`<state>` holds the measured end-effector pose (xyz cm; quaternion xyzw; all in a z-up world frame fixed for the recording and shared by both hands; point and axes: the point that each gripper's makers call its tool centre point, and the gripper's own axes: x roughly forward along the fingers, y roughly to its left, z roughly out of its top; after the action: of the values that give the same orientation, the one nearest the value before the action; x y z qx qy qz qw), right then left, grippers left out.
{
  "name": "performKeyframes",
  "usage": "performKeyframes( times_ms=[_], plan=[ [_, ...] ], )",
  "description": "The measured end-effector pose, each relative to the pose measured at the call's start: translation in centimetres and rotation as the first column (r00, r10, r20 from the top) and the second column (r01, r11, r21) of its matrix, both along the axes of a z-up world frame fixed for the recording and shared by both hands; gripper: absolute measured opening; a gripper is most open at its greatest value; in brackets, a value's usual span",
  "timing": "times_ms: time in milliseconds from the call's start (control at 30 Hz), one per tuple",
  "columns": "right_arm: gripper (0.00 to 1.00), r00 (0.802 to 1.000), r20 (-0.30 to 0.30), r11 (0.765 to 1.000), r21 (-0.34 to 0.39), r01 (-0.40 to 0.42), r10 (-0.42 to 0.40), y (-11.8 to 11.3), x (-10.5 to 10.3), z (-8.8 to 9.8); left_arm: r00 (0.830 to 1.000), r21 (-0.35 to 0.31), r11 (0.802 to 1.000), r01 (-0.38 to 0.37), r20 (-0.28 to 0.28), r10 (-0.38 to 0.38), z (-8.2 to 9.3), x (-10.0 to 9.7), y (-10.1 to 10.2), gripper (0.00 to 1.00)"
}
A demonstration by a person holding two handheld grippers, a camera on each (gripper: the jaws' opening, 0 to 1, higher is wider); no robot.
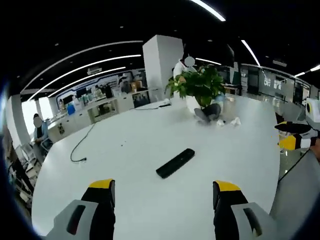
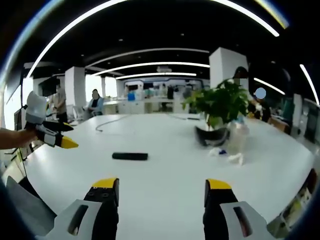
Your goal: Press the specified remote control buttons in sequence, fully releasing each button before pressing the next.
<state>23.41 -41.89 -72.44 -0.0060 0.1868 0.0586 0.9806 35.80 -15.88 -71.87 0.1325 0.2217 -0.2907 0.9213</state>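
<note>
Centrally on the smooth, round white worktop lies a slim black bar-shaped remote; leafy potted plant at 12 o'clock. Left tool and right tool hover released, yellow-tipped.

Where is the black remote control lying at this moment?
The remote control lies flat on the white table, ahead of both open grippers and nearer than the potted plant.

Open-plan office: large white meeting table, potted plant, desk rows, ceiling light strips, seated people.
</note>
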Motion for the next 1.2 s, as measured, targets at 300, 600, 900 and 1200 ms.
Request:
performKeyframes(
  times_ms=[300, 600, 900, 1200],
  plan=[
    [0.66, 1.0, -0.011, 1.0, -0.008, 0.001, -0.001, 0.0, 0.0, -0.3, 0.982, 0.062, 0.985, 0.161, -0.107, -0.153, -2.7, 2.7, -3.4, 0.82],
    [0.66, 1.0, -0.028, 1.0, -0.018, -0.002, 0.001, 0.1, 0.0, -0.6, 0.946, 0.169, 0.94, 0.298, -0.182, -0.267, -4.5, 5.3, -5.6, 0.78],
    [0.65, 0.999, -0.037, 1.0, -0.029, 0.004, -0.005, 0.0, 0.0, -0.8, 0.886, 0.257, 0.861, 0.439, -0.283, -0.367, -6.9, 6.9, -7.2, 0.72],
    [0.64, 0.999, -0.053, 0.999, -0.041, 0.007, -0.009, 0.0, 0.0, -1.2, 0.804, 0.32, 0.761, 0.565, -0.421, -0.419, -9.7, 8.3, -8.0, 0.64]
  ],
)
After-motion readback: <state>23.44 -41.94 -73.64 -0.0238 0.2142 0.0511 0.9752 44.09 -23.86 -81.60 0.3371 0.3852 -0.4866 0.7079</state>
